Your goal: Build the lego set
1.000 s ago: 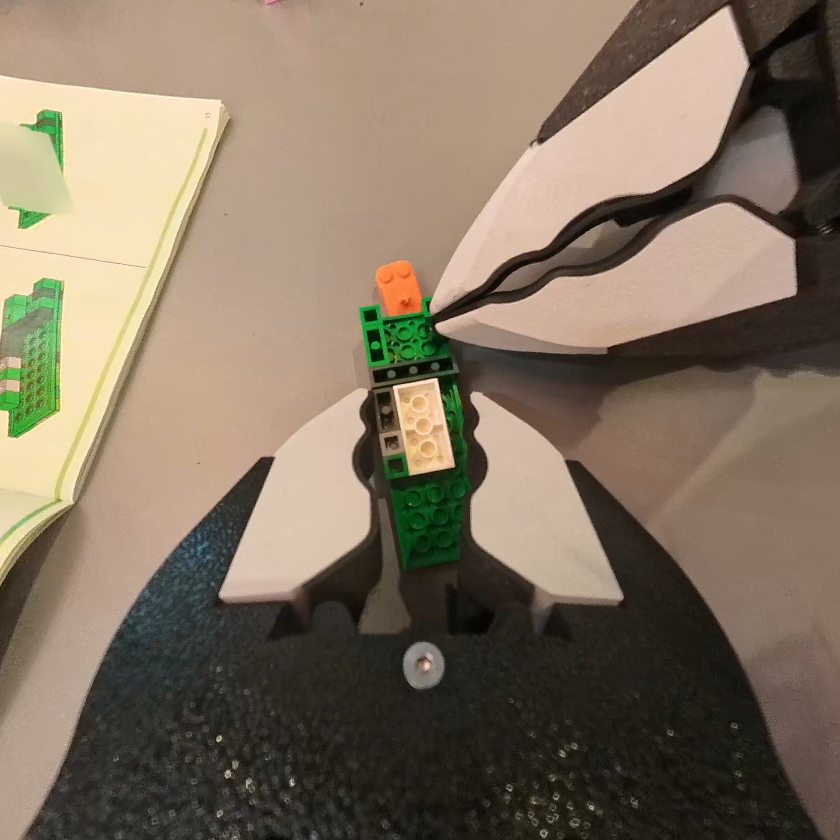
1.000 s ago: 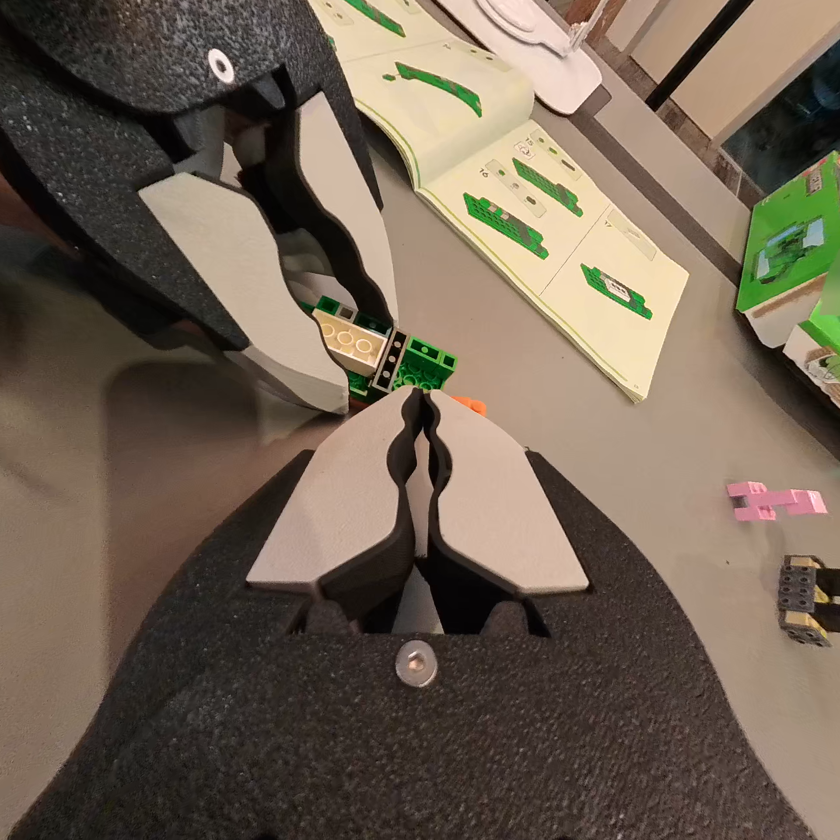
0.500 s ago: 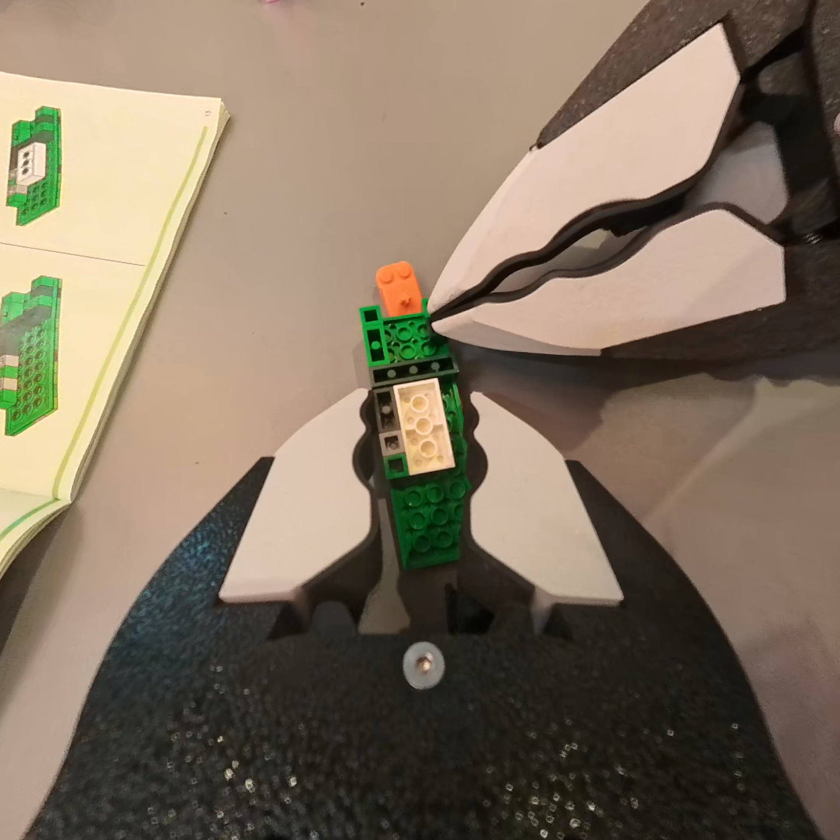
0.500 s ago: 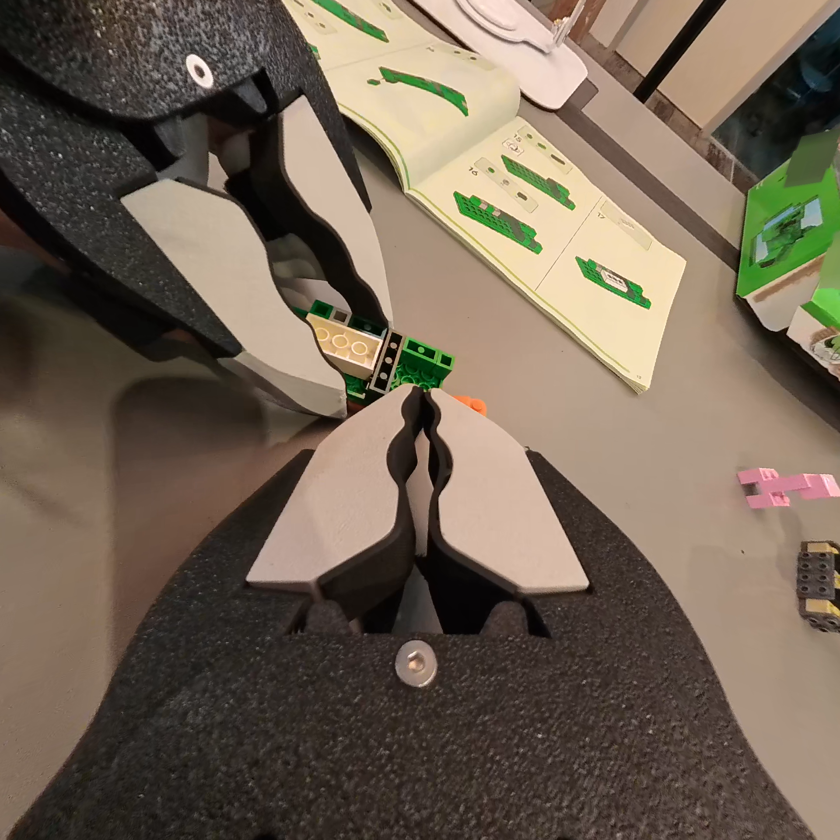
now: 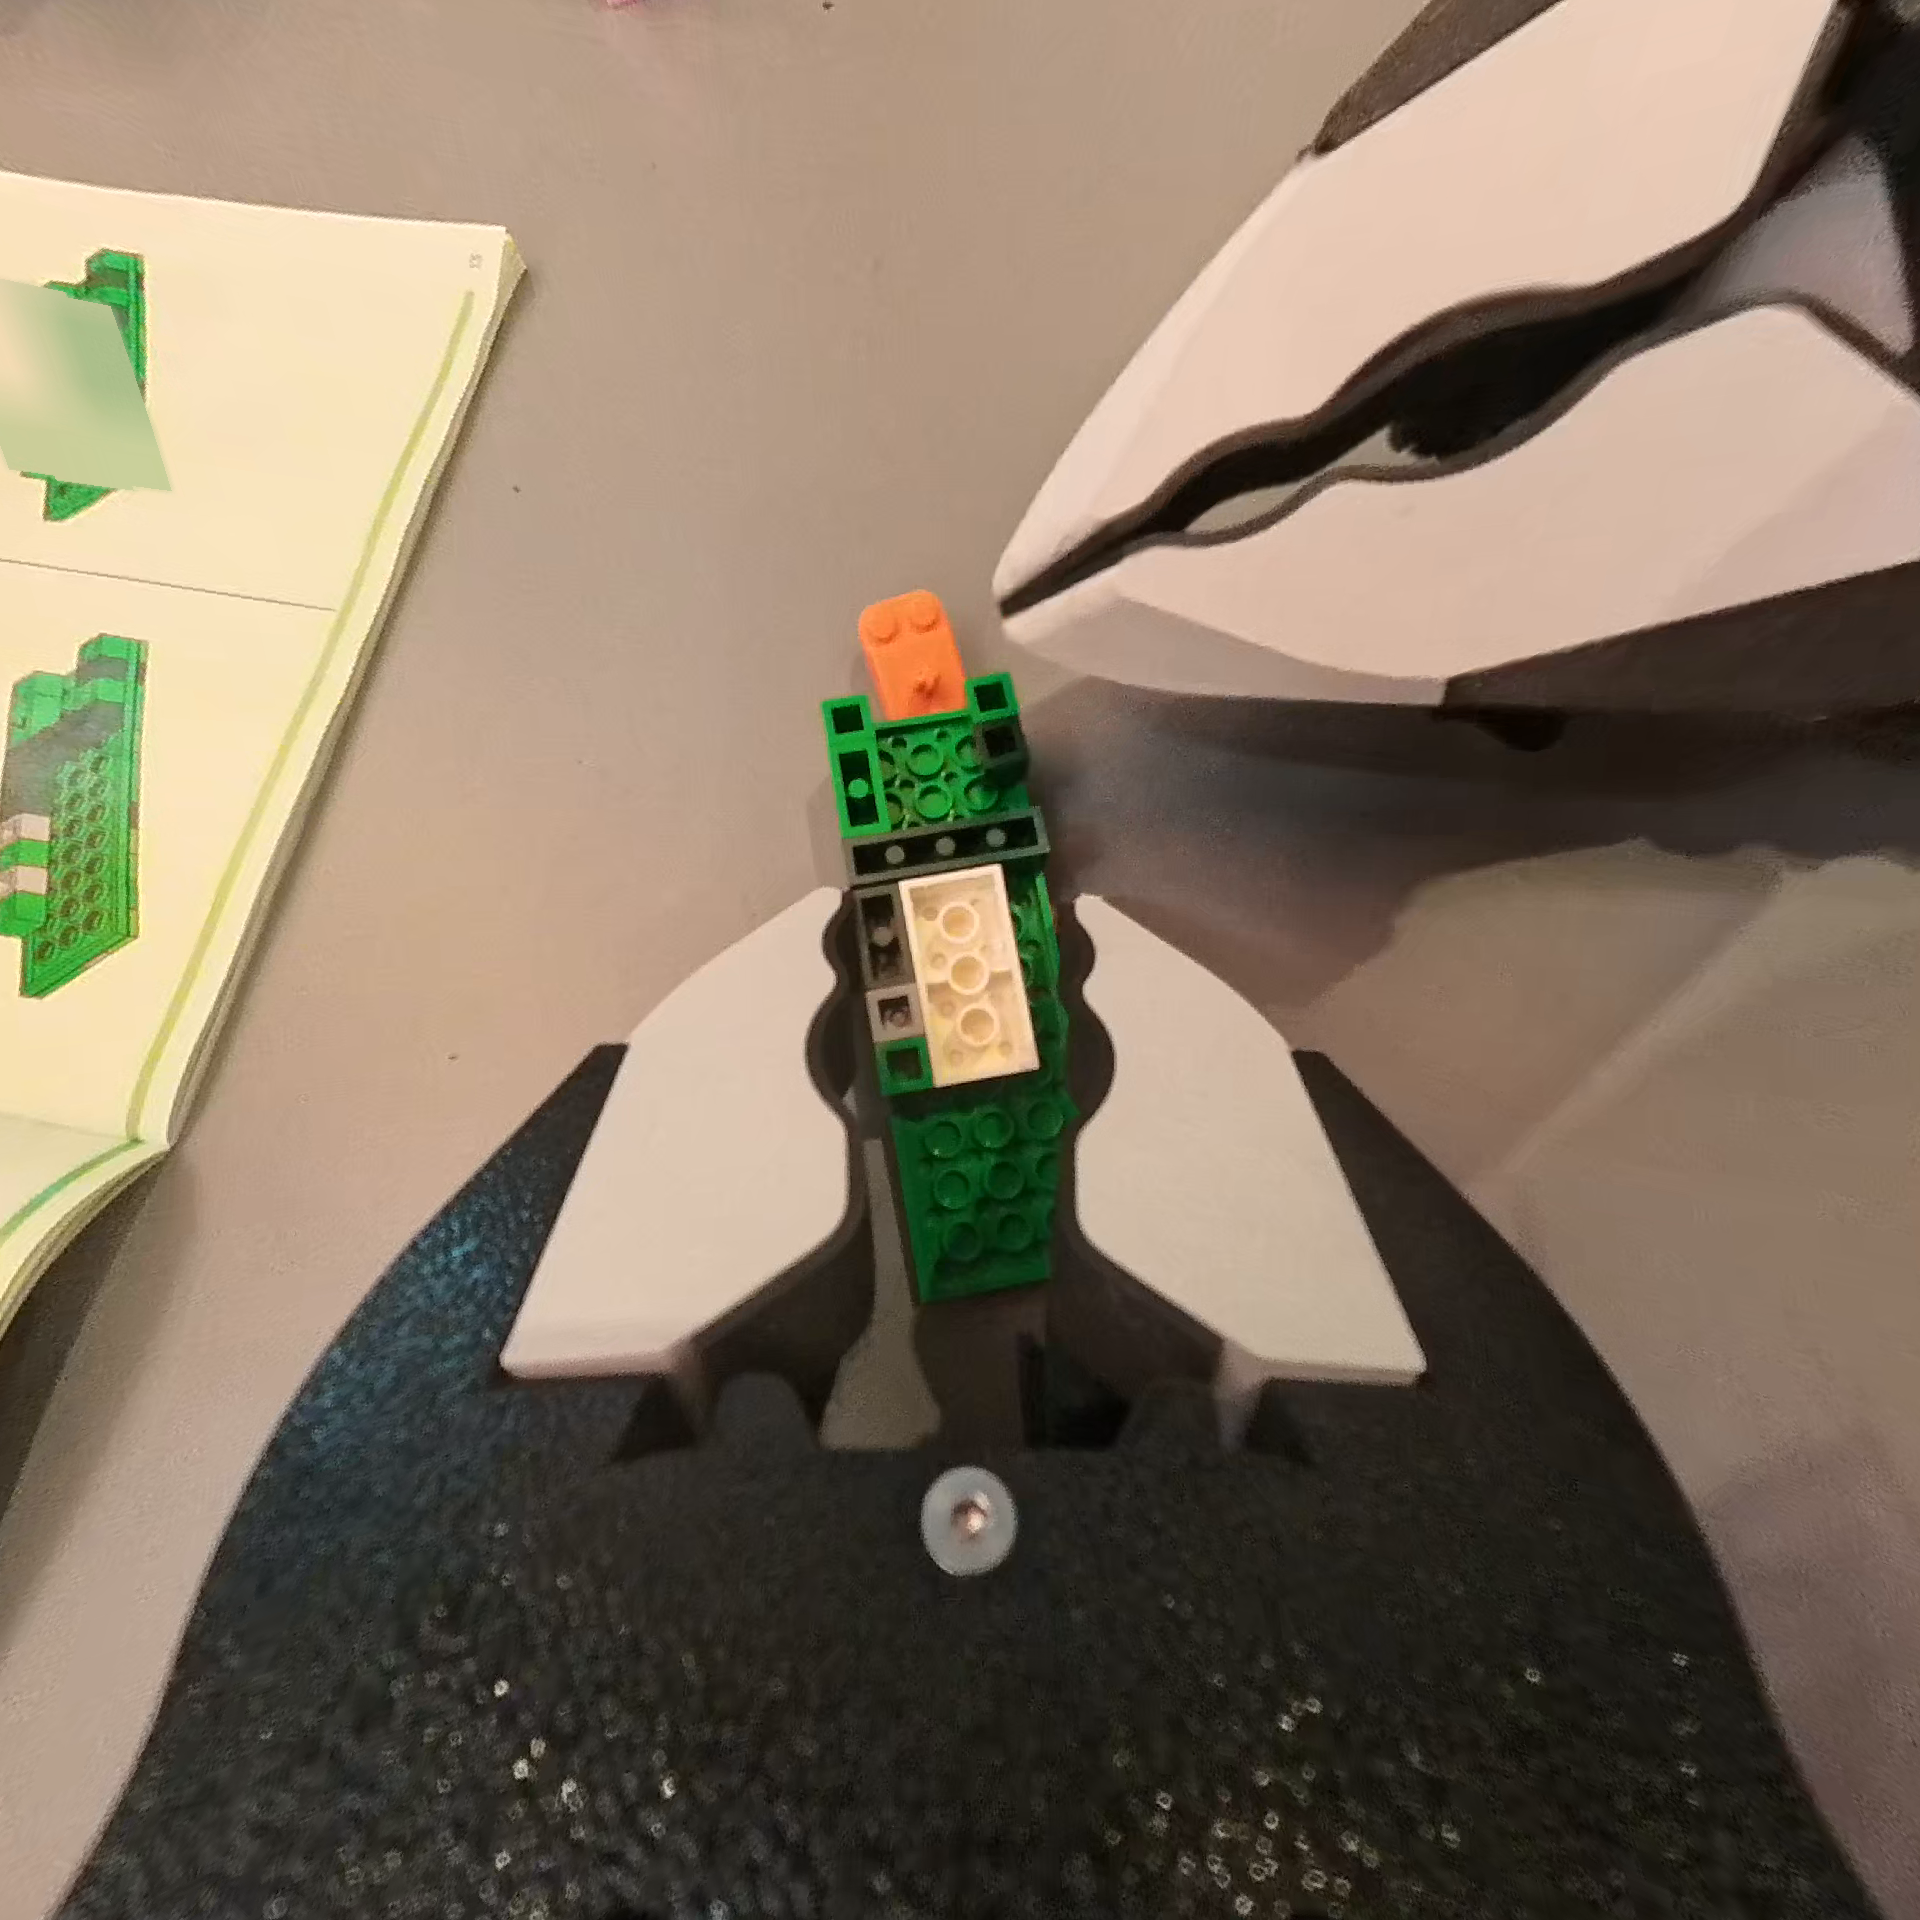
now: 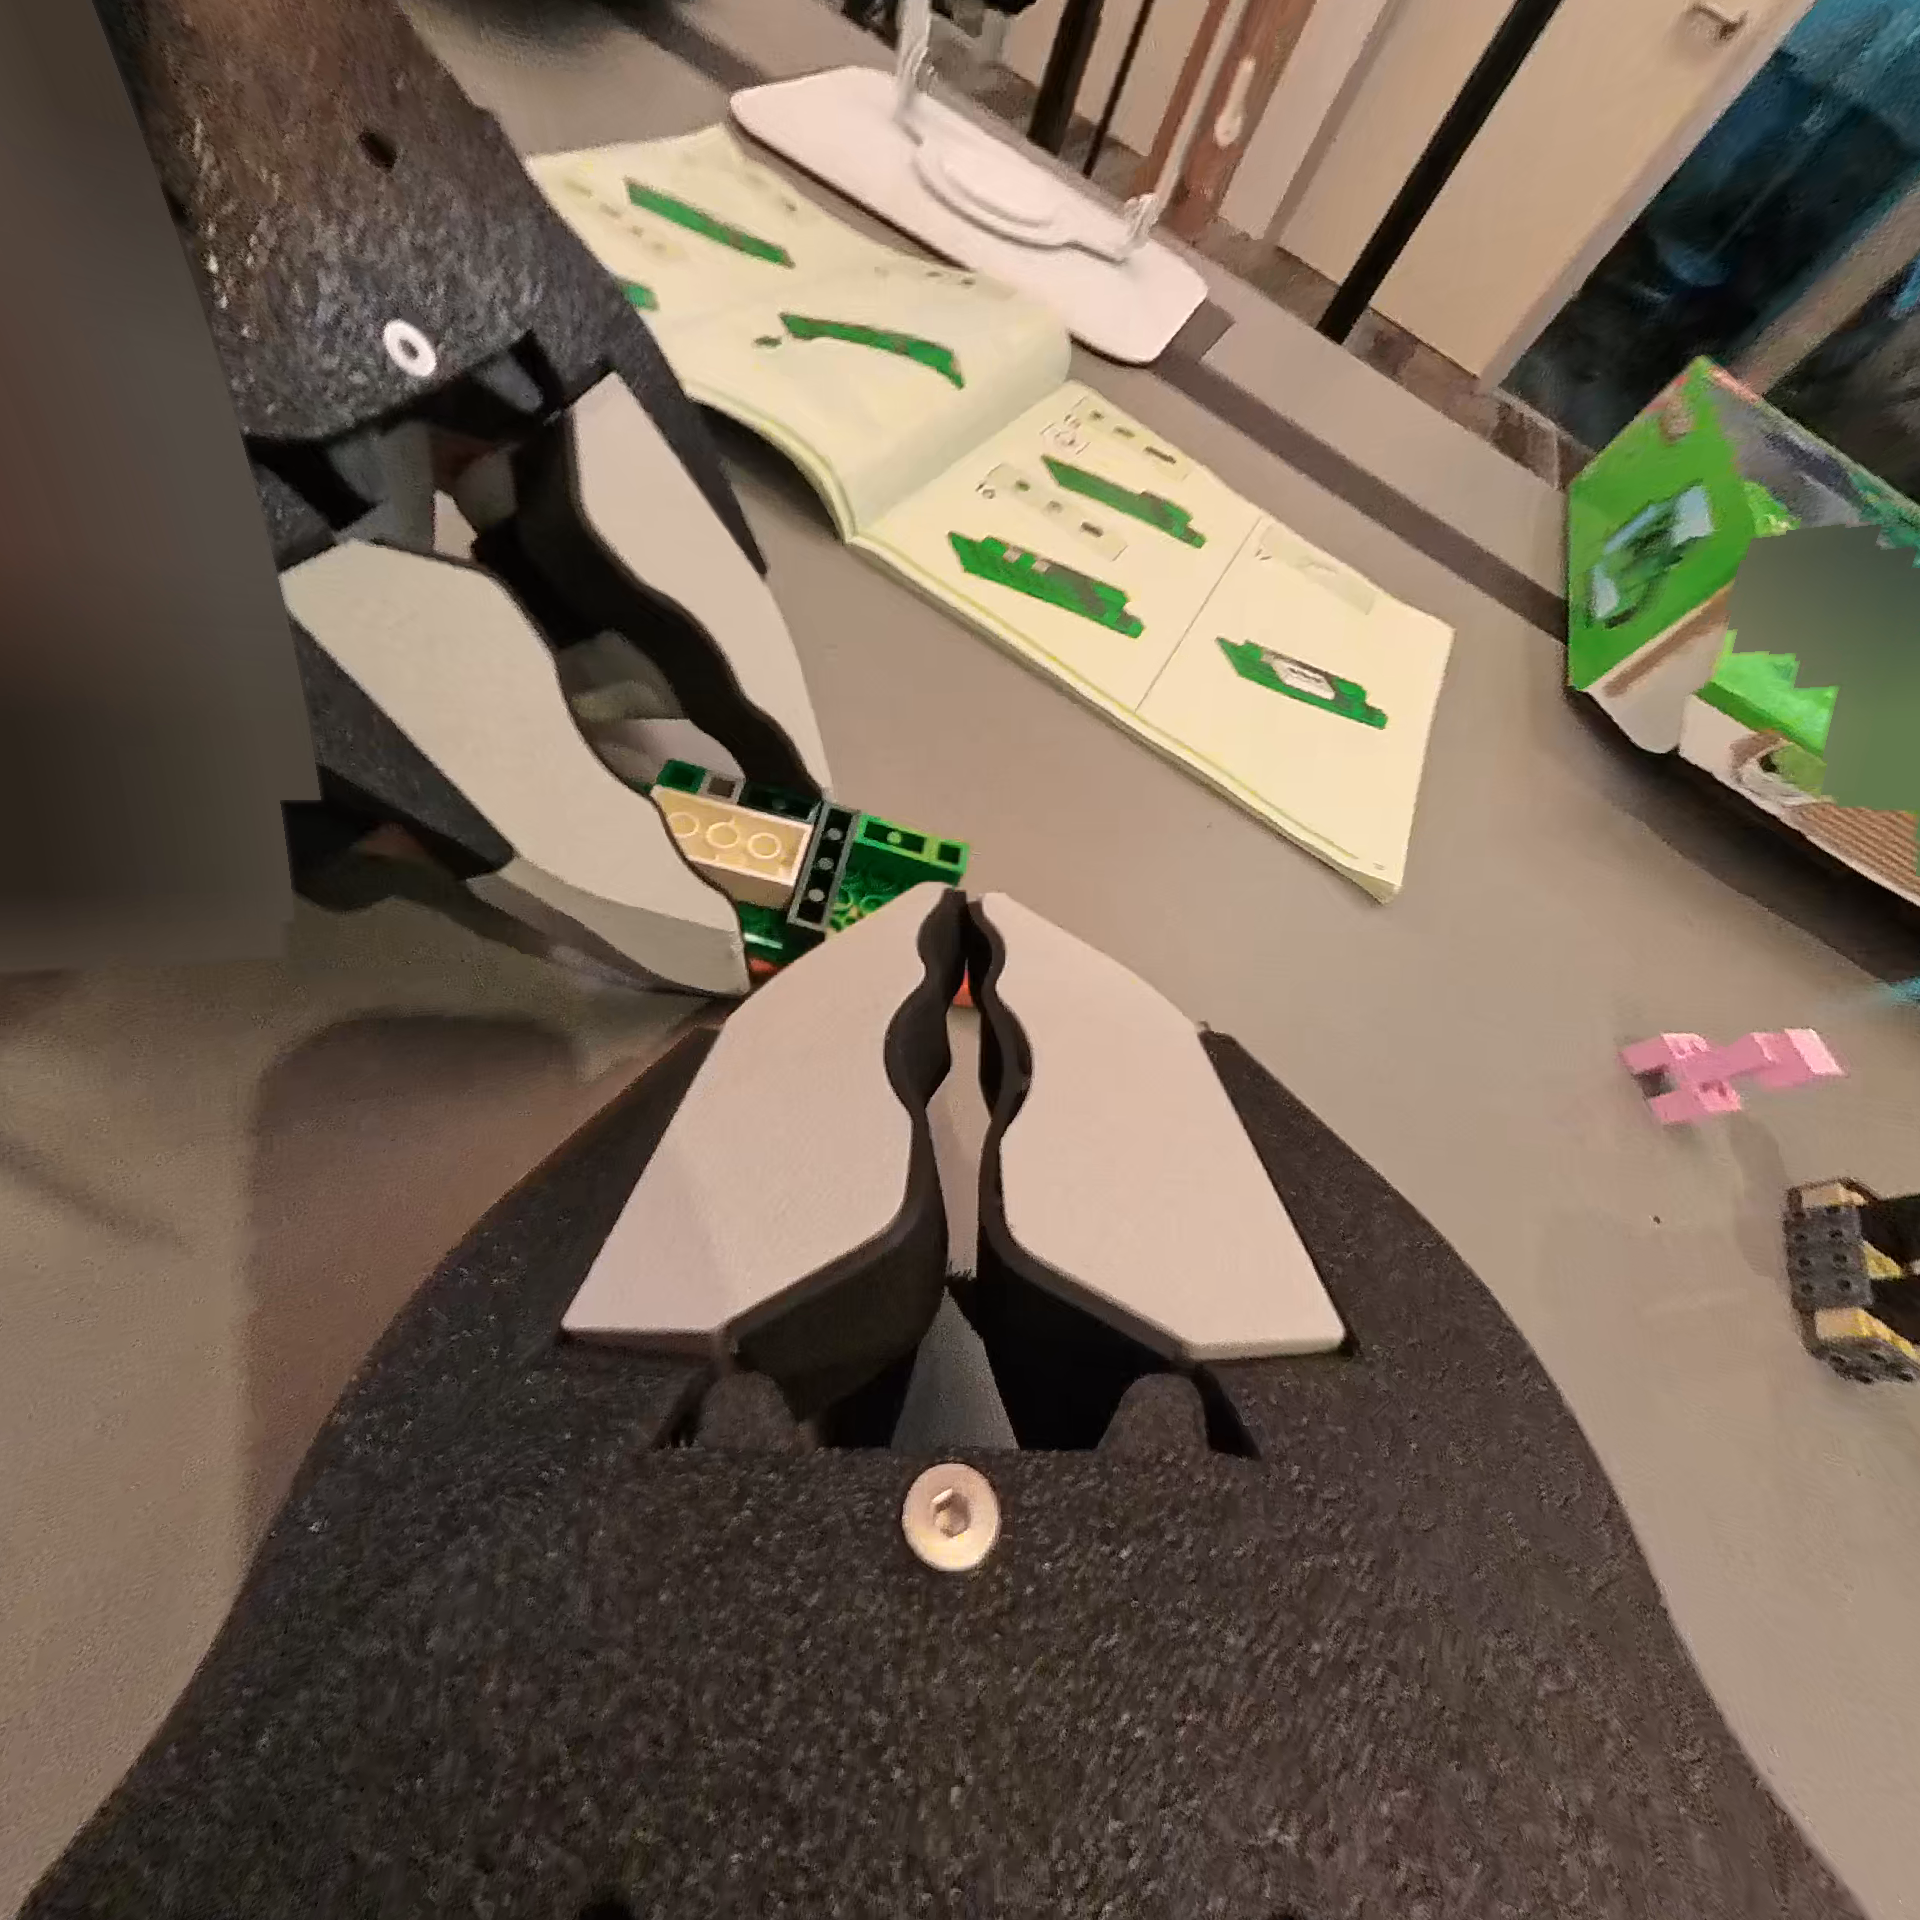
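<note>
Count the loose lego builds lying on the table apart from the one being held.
2. A pink build lies on the table at right; a black-and-tan build sits nearer, cut by the frame edge. Others may lie out of view.

Booklet cut off at left edge, black-and-yellow brick piece cropped at right

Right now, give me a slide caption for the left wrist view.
Left gripper clamps the green Lego build above the grey table; the shut right gripper hovers beside its orange brick.
</note>
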